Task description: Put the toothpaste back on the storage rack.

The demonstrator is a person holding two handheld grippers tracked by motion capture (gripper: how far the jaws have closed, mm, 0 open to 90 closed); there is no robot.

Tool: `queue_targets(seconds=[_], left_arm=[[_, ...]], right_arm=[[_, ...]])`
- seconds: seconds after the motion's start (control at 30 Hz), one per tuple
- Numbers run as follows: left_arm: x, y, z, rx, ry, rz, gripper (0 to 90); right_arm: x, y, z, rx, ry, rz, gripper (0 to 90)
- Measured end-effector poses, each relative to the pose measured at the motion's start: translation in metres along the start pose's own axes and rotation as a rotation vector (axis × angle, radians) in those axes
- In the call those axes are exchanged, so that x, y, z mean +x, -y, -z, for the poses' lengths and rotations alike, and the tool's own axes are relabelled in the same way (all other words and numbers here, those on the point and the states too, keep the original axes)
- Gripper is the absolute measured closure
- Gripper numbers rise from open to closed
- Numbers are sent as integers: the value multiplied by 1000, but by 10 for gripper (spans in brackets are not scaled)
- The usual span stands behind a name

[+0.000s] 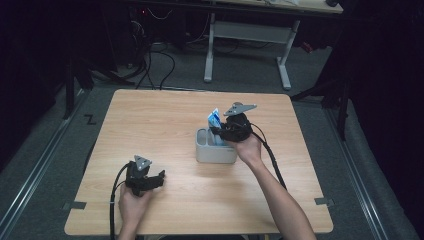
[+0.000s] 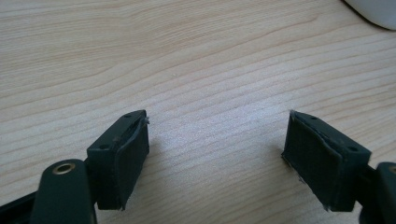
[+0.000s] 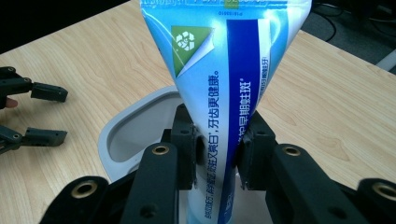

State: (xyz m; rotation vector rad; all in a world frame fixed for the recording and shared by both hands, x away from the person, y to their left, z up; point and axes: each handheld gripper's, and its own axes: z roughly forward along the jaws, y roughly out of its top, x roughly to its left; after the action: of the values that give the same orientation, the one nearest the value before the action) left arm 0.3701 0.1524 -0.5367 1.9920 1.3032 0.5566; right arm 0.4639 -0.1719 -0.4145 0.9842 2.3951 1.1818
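Note:
A blue and white toothpaste tube [image 3: 224, 70] stands upright, crimped end up, with its lower part inside a pale grey holder [image 3: 126, 135]. My right gripper [image 3: 217, 149] is shut on the tube, its pads pressing both sides just above the holder's rim. From above, the tube [image 1: 214, 119] sticks out of the holder [image 1: 215, 152] near the table's middle, and the right gripper [image 1: 218, 132] reaches it from the right. My left gripper [image 1: 161, 177] rests low at the front left, open; its jaws [image 2: 217, 154] stand wide over bare wood with nothing between them.
The wooden table [image 1: 165, 115] has bare surface on all sides of the holder. A corner of the holder [image 2: 373, 11] shows at the top right of the left gripper view. Dark floor, cables and a desk frame [image 1: 247, 35] lie beyond the far edge.

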Motion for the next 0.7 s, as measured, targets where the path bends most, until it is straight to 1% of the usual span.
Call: queue_targets(seconds=[0.07, 0.3, 0.37, 0.4, 0.43, 0.5, 0.57, 0.63, 0.67, 0.7], left_arm=[[0, 0, 0, 0, 0, 0, 225], [0, 0, 0, 0, 0, 0, 225], [0, 0, 0, 0, 0, 0, 225], [0, 0, 0, 0, 0, 0, 225], [0, 0, 0, 0, 0, 0, 225], [0, 0, 0, 0, 0, 0, 225], [0, 0, 0, 0, 0, 0, 225], [0, 0, 0, 0, 0, 0, 225], [0, 0, 0, 0, -1, 0, 225], [0, 0, 0, 0, -1, 0, 225]], right_arm=[[1, -1, 0, 4, 2, 8, 713], [0, 0, -2, -8, 8, 0, 705], [3, 0, -2, -8, 8, 15, 695], [3, 0, -2, -8, 8, 15, 695], [3, -1, -2, -11, 4, 15, 677], [4, -1, -3, -14, 15, 22, 667], [3, 0, -3, -11, 10, 19, 654], [3, 1, -3, -7, 8, 16, 617], [3, 1, -2, -8, 13, 14, 584], [3, 1, -1, -13, 17, 15, 577]])
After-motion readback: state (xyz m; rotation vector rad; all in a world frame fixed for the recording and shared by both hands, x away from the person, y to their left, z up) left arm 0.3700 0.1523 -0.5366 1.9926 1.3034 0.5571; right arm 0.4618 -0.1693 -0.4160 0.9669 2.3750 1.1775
